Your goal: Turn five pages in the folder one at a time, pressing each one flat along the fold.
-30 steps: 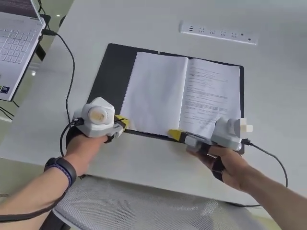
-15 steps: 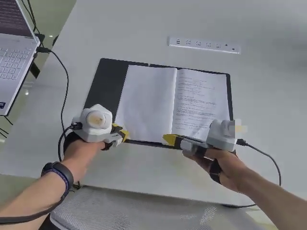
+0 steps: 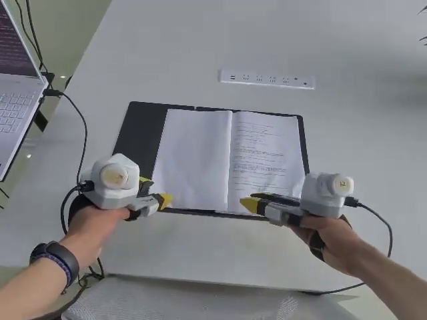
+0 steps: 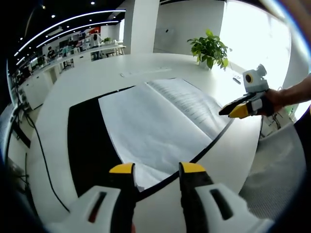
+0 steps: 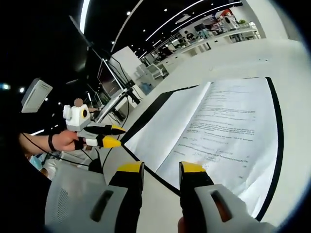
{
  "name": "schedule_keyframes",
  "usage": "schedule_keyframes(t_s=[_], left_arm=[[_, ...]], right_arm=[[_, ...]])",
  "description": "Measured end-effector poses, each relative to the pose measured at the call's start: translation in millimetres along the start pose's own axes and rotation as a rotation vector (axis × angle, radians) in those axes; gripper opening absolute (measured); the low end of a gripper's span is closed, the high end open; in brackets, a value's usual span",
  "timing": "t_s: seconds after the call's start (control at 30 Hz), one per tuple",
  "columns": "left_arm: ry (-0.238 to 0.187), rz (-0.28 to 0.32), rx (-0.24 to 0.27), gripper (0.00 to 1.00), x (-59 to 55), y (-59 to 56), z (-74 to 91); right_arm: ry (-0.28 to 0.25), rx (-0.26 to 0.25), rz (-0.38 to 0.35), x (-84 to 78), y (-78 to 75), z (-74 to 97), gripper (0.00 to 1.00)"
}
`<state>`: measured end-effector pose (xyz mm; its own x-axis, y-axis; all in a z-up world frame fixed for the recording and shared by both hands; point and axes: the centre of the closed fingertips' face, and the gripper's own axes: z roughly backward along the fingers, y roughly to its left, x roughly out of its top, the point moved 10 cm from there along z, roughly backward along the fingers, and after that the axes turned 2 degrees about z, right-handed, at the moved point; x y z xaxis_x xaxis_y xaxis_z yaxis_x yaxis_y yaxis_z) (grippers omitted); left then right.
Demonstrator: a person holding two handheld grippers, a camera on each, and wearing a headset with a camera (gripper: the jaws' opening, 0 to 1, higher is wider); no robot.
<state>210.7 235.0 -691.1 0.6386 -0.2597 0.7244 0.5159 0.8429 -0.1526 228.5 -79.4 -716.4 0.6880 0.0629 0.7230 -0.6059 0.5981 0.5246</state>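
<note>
- The whole head view has slid, so the camera has moved; the folder lies as before on the white table, open and flat, in the middle of the view.
- Measured against the folder, the right gripper has drawn back toward 4 o'clock. Its tips, earlier at the foot of the fold, now sit just right of it at the near edge, and its body has come off the printed page's corner.
- The left gripper keeps its place at the folder's 7 o'clock, tips by the blank page's near left corner.
- Both grippers hold nothing. In each gripper view the yellow-tipped jaws stand apart, the right pair a little closer together than the left.
- The folder has a black cover, and a wide strip of it is bare at 9 o'clock.
- A blank white page lies left of the fold and a printed page right of it, both flat.
- A white power strip lies at 12 o'clock from the folder, well apart, and a laptop at 9 o'clock.
</note>
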Motion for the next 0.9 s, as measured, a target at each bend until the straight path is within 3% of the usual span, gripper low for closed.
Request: schedule_keyframes(t_s=[0.23,0.47,0.7,0.9], left_arm=[[-0.009,-0.039,-0.010,0.40,5.3,-4.5,12.8],[-0.018,-0.059,-0.023,0.49,11.8,-8.6,23.5],[-0.058,-0.062,-0.024,0.59,18.7,-10.6,38.9],[-0.103,-0.052,-0.024,0.69,17.8,-13.5,53.1]], right_arm=[[-0.032,-0.082,0.051,9.4,-12.7,35.6,0.31],[-0.025,-0.142,0.127,11.1,-14.1,63.6,0.43],[-0.019,-0.210,0.162,10.2,-11.6,92.0,0.53],[-0.046,-0.253,0.166,8.6,-5.9,111.4,0.60]])
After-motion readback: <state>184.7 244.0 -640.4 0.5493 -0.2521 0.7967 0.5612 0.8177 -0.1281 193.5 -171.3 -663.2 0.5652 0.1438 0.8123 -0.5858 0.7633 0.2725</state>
